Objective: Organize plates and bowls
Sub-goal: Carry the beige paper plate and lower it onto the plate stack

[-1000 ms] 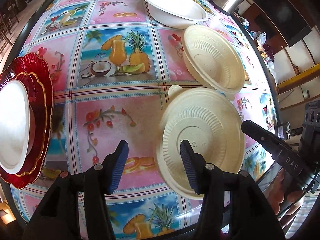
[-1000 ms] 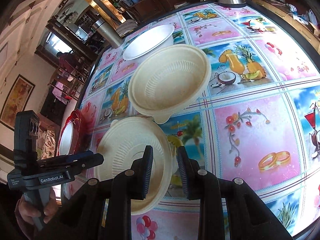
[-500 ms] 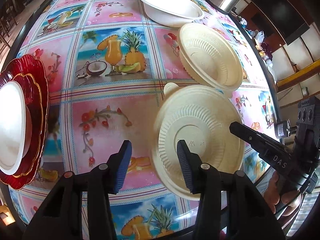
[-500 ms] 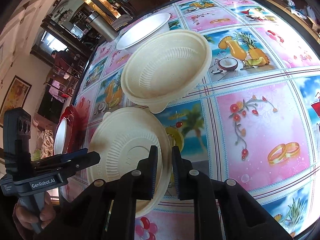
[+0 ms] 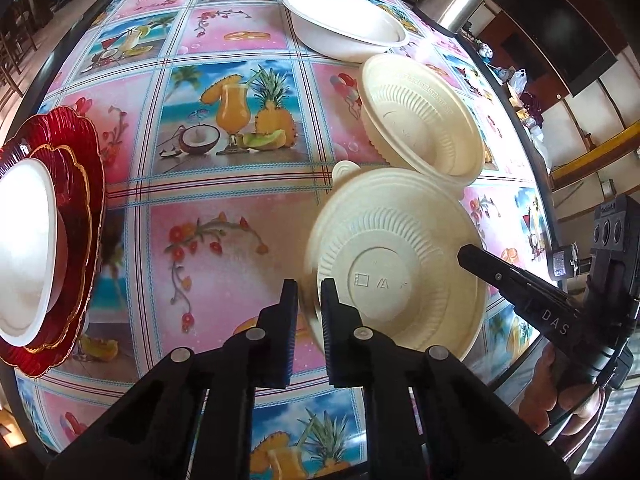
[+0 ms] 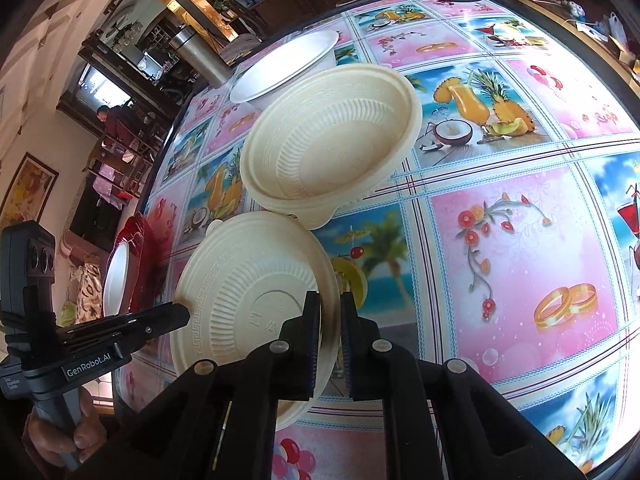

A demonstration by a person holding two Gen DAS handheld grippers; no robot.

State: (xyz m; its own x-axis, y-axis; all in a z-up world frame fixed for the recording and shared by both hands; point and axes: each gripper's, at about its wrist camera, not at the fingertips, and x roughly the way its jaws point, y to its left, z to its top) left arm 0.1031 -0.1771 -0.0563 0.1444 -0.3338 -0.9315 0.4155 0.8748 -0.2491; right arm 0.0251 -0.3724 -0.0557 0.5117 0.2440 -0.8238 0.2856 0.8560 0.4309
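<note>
1. Tropical-print oilcloth, pink and blue squares with cocktails, pineapples and rings, covers the counter (image 5: 224,248) (image 6: 520,240); dark furniture and two steel cylinders sit behind it.
2. Your left gripper (image 5: 309,300) has its fingers nearly together, pinching the left rim of the cream ribbed bowl (image 5: 400,264), which is upside down and tilted, its underside facing the left camera.
3. Your right gripper (image 6: 330,320) is also nearly closed, fingers pinching the opposite rim of that same overturned bowl (image 6: 248,280). So both grippers hold one bowl, one on each side.
4. The held bowl's far edge touches or overlaps a second cream ribbed bowl (image 5: 424,116) (image 6: 332,140) just behind it; that one sits right side up on the counter, opening visible in both views.
5. A white bowl (image 5: 344,28) (image 6: 284,64) stands further back, just behind the second cream bowl.
6. At the counter's left edge is a stack: a red scalloped plate (image 5: 86,168) (image 6: 140,240), a smaller red gold-edged plate (image 5: 74,240) on it, and a white dish (image 5: 28,248) (image 6: 116,280) on top. It is well apart from the bowls.
</note>
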